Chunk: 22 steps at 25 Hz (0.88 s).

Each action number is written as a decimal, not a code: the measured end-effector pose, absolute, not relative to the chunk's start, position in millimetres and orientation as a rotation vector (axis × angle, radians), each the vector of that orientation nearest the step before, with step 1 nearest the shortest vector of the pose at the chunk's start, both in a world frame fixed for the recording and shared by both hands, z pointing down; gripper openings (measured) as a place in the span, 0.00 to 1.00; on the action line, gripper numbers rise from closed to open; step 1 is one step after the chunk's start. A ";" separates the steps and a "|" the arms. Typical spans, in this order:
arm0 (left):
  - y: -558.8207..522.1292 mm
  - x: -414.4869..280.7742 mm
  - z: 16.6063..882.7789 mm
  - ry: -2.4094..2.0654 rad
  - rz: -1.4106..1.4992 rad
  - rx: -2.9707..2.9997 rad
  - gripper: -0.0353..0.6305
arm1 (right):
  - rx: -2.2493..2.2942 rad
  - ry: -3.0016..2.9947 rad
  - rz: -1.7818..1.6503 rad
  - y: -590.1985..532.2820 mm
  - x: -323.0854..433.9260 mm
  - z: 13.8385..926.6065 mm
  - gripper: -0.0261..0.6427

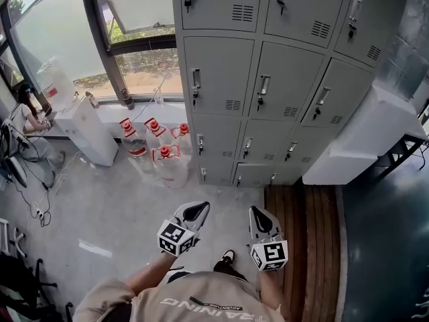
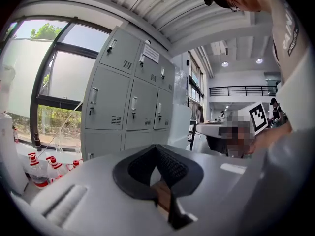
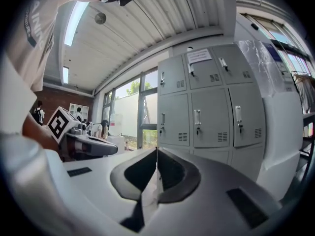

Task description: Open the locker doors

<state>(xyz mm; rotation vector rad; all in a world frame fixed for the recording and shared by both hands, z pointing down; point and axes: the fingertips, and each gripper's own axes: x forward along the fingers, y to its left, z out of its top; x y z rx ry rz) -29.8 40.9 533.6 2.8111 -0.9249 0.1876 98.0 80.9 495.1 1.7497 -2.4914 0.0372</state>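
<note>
A bank of grey lockers (image 1: 268,86) stands ahead against the wall, every door closed, each with a handle and a key lock. Both grippers are held low in front of the person's body, well short of the lockers. My left gripper (image 1: 194,211) is shut with nothing between its jaws; in the left gripper view its tips (image 2: 156,149) meet, with the lockers (image 2: 128,102) beyond. My right gripper (image 1: 260,217) is also shut and empty. In the right gripper view its jaws (image 3: 156,151) touch, and the lockers (image 3: 206,112) rise behind them.
Several large water bottles (image 1: 161,153) with red caps stand on the floor left of the lockers. A white water dispenser (image 1: 87,129) sits under the window. A white cabinet (image 1: 362,139) stands to the lockers' right, beside a wooden floor strip (image 1: 308,247). A person (image 1: 27,116) sits far left.
</note>
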 end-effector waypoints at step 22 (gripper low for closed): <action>-213.9 46.3 518.4 -0.870 0.168 2.897 0.06 | 1.827 -2.504 0.090 -199.9 179.7 468.6 0.06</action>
